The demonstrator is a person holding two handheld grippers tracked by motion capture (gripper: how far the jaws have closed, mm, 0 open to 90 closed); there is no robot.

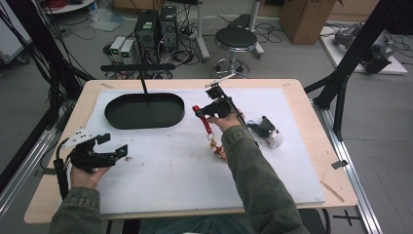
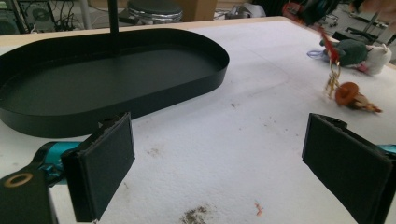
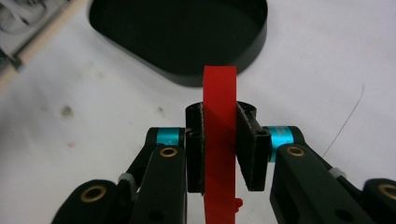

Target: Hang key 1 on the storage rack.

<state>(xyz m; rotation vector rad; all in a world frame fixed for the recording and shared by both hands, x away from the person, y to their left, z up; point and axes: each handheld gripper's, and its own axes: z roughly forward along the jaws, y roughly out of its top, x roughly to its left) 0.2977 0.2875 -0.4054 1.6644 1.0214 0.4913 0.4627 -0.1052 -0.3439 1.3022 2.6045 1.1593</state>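
My right gripper [image 1: 200, 111] is held above the middle of the white mat, shut on a red strap [image 3: 220, 140]. The strap [image 1: 206, 124] hangs down from it to a key ring with an orange and red charm [image 1: 218, 150] near the mat. In the left gripper view that charm [image 2: 348, 93] appears at the far right. My left gripper [image 1: 114, 144] rests low at the mat's left side, open with nothing between its pads [image 2: 105, 163]. A black oval tray [image 1: 113, 116] with an upright post lies beyond it, empty.
A small dark green and white plush toy [image 1: 267, 131] lies on the mat to the right of my right forearm. The tray's thin post [image 1: 144, 84] rises from its far side. A stool [image 1: 235, 39] and computer boxes stand on the floor behind the table.
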